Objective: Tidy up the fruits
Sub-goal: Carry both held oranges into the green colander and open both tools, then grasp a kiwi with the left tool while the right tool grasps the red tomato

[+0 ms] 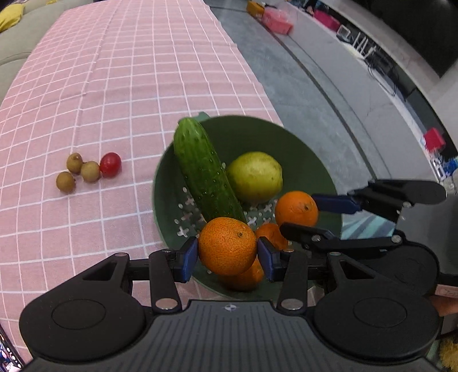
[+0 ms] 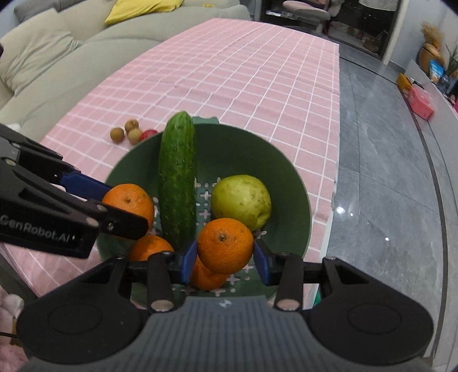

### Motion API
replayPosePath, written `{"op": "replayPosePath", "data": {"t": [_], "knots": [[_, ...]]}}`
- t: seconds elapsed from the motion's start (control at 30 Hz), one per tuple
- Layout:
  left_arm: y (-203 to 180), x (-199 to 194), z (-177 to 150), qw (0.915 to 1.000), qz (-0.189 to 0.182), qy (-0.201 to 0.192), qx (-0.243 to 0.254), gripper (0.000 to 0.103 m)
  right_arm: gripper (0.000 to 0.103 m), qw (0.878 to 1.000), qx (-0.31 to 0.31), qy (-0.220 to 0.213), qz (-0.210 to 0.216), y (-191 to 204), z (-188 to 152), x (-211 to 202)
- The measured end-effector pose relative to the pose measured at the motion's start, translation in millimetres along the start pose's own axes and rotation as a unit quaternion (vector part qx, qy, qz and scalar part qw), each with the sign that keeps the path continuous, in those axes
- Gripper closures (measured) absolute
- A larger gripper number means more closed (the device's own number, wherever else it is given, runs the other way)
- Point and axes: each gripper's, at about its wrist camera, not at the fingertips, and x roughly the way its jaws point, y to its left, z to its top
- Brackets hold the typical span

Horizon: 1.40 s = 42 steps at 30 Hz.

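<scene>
Currently we hold two tools over the green colander (image 1: 320, 160). Left tool (image 1: 227, 256): part-open, blue pads pressed on an orange (image 1: 227, 244). Right tool (image 2: 225, 259): narrower, clamped on a second orange (image 2: 225, 244). Each fruit hangs directly above the bowl, so the drop is straight down; two more oranges lie beneath. Cucumber (image 2: 177, 180): long axis running away from us, leaning on the far rim. Pear (image 2: 242, 200) beside it. Left view alone shows all three longans (image 1: 75, 172) and the cherry tomato (image 1: 110, 164) on the counter (image 1: 128, 71).

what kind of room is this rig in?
Likely a home living or dining area: a table under a pink checked tablecloth, a grey-green sofa with a yellow cushion beside it, and polished stone floor.
</scene>
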Motion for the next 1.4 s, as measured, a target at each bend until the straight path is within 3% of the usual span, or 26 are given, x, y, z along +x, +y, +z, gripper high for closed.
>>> {"op": "replayPosePath", "data": {"t": [0.33,0.63,0.73,0.97,1.13,1.23,1.4], "knots": [[-3.0,7.3,2.5,0.9992,0.03,0.013,0.025,0.052,0.062,1.0,-0.011,0.02,-0.002,-7.1,4.7,25.0],[-1.5,9.1,5.4,0.9995,0.028,0.015,0.008,0.051,0.061,1.0,-0.013,0.022,-0.003,-6.4,5.9,26.8],[-0.1,9.0,4.3,0.9995,0.03,0.012,0.004,0.046,0.061,1.0,-0.013,0.024,-0.004,-6.2,6.2,26.9],[-0.3,-0.4,2.3,0.9997,0.025,0.001,-0.001,0.041,0.051,1.0,-0.018,0.014,-0.018,-2.4,9.3,17.6],[0.2,-20.2,3.3,0.9993,0.022,-0.03,-0.002,0.04,0.046,0.999,-0.016,-0.004,-0.033,-3.0,13.0,2.8],[2.7,-35.1,5.5,0.9984,0.02,-0.053,-0.007,0.04,0.034,0.999,-0.007,-0.024,-0.042,-2.4,17.1,-9.4],[12.0,-58.9,5.2,0.9949,0.027,-0.094,-0.024,0.039,0.033,0.997,0.009,-0.056,-0.044,3.2,24.6,-30.7]]}}
